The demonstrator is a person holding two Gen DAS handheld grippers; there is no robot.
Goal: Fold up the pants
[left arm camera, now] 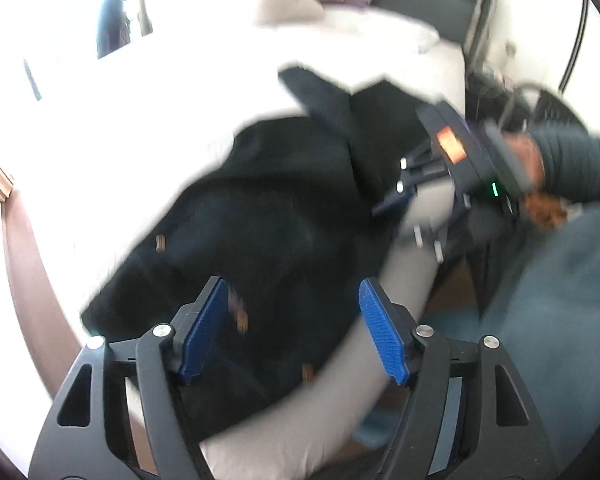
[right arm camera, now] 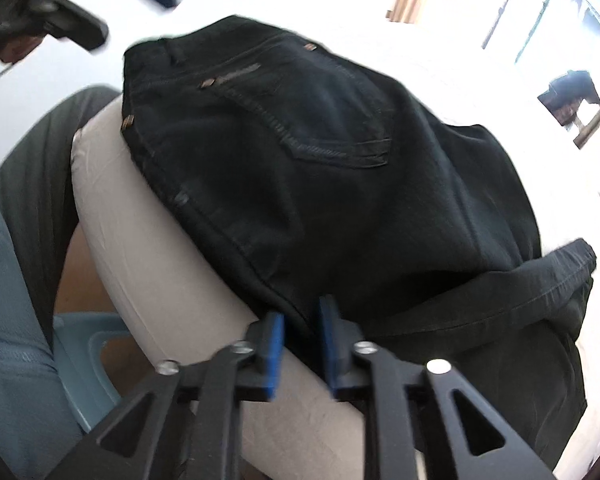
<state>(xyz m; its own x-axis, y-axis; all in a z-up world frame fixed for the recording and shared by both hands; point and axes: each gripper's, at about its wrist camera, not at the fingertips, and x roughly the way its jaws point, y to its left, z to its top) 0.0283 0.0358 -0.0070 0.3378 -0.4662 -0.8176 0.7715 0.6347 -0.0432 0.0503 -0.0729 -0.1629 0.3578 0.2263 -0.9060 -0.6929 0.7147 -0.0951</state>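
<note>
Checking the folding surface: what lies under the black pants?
The black pants lie on a bed with a pale sheet, reaching its edge. The sheet beneath the fabric is hidden.

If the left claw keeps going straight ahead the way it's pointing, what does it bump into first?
Most likely the black pants. The open left claw points right at them, spread on the white bed. How far off they are is hard to judge.

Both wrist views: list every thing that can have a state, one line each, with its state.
black pants: folded over, lying on the bed, back pocket facing up, one edge at the mattress edge.
left gripper: open, above the pants, holding nothing.
right gripper: nearly closed, a fold of the pants between its pads.
bed: white sheet under the pants.
</note>
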